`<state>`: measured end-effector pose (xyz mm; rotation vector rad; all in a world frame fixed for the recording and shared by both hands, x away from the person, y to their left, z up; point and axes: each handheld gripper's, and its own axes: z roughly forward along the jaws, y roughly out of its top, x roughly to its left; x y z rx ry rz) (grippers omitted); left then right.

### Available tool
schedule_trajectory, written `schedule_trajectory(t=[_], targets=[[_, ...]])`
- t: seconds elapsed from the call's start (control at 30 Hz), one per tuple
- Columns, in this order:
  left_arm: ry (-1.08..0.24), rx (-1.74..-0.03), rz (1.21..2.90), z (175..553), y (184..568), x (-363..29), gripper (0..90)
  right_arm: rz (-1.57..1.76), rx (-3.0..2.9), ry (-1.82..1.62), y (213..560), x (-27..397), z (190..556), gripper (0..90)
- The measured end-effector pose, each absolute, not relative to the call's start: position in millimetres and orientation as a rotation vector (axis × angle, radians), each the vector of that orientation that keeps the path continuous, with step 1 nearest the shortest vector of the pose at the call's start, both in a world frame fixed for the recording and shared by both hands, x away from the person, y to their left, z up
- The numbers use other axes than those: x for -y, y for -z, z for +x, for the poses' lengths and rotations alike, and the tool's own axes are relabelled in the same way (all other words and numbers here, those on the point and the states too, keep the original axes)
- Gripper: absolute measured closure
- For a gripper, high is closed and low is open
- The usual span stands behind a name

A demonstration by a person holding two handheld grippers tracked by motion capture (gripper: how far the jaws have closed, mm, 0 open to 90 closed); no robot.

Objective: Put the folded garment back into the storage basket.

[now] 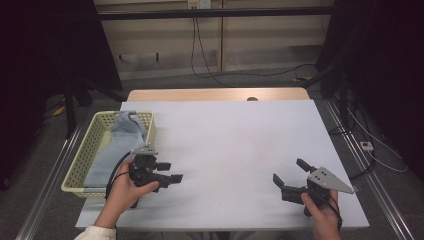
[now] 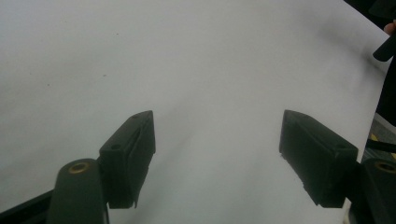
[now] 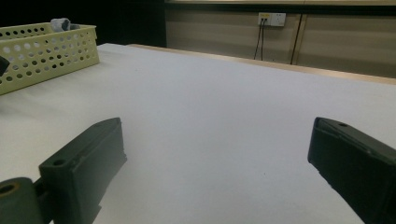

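Note:
A pale yellow perforated basket (image 1: 75,165) stands at the table's left edge, with a grey-blue cloth (image 1: 117,145) lying in it and draped over its far rim. Just right of the basket, a hand holds my left gripper (image 1: 172,171), pointing right across the white tabletop. Its jaws stand open with nothing between them (image 2: 217,116). At the front right, my right gripper (image 1: 289,171) points left and away, also open and empty (image 3: 217,122). The right gripper view looks low across the table to the basket (image 3: 46,56) and a bit of the cloth (image 3: 60,22).
The white tabletop (image 1: 235,145) stretches between the two grippers. Beyond its far edge are a strip of wood, hanging cables (image 1: 197,45) and a wall socket (image 3: 271,18). Dark stands flank the table on both sides.

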<state>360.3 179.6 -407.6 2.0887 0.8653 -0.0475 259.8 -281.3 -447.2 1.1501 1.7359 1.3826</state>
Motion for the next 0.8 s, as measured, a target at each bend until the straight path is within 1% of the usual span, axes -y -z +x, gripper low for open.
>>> schedule_trajectory(t=[0.8], targets=[[0.061,-0.821,2.081,351.8,411.0,-184.7,21.4,1.144,-1.745,-1.387,446.9,280.2,259.7,3.5]])
